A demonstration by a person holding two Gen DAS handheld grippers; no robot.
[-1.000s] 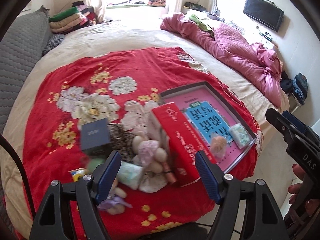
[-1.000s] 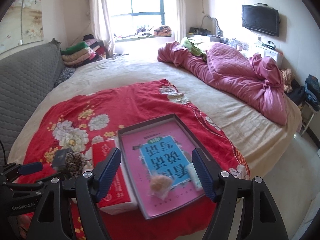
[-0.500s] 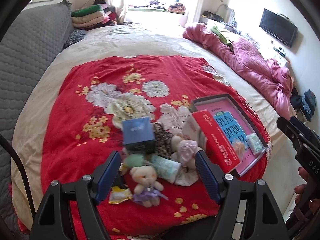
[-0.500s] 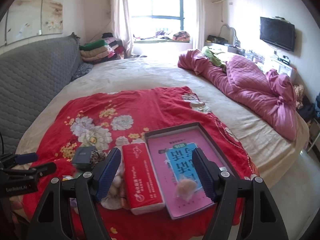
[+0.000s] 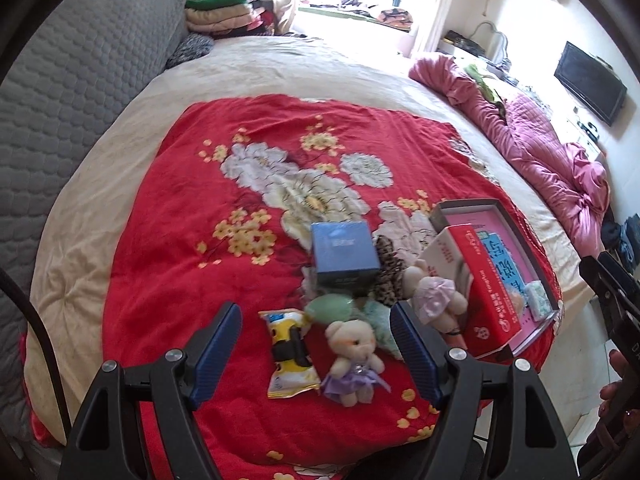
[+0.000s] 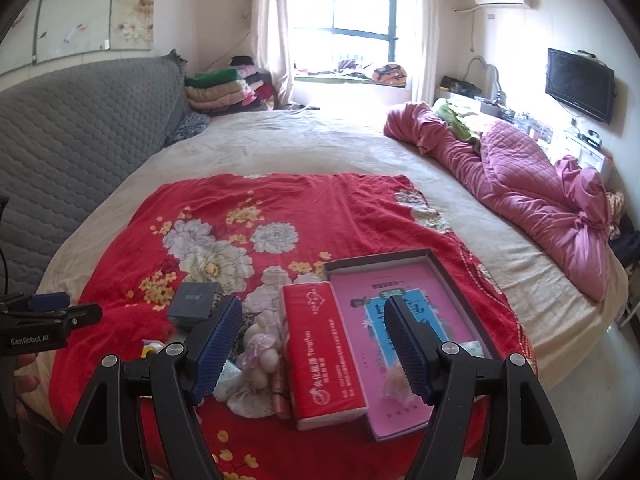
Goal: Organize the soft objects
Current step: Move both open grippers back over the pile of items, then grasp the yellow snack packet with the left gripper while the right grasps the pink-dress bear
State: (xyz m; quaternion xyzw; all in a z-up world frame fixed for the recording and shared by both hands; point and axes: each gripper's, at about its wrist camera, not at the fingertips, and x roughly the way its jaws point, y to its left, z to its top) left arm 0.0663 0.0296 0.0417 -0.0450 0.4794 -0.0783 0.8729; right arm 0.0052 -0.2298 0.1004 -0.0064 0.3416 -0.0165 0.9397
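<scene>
The left tool (image 5: 316, 350) hangs above the near edge of a red floral blanket (image 5: 192, 240) spread on a bed (image 5: 280, 64), its two blue-padded fingers standing apart with nothing between them. Seen past its fingers, a small cream teddy bear in a purple dress (image 5: 354, 358) lies on the blanket, with a yellow snack packet (image 5: 290, 354) just to its left. Just beyond them sit a pale green soft lump (image 5: 330, 307), a leopard-print cloth (image 5: 389, 276), and a second plush in a lilac dress (image 5: 434, 298), all bunched close together. A dark blue box (image 5: 344, 254) rests at the far side of this cluster.

The right tool (image 6: 312, 350) is also open and empty, held over the same near edge of the blanket. Seen between its fingers lies a red tissue pack (image 6: 322, 354), with the lilac-dressed plush just to its left. Touching the pack's right side is a shallow dark tray (image 6: 440, 262) holding a pink and blue book (image 6: 400, 320); a small peach fluffy item (image 6: 394, 386) lies on the book, and a pale green packet (image 5: 538, 306) sits in the tray's corner.

A crumpled pink quilt (image 6: 540, 184) lies well apart on the bed's right side.
</scene>
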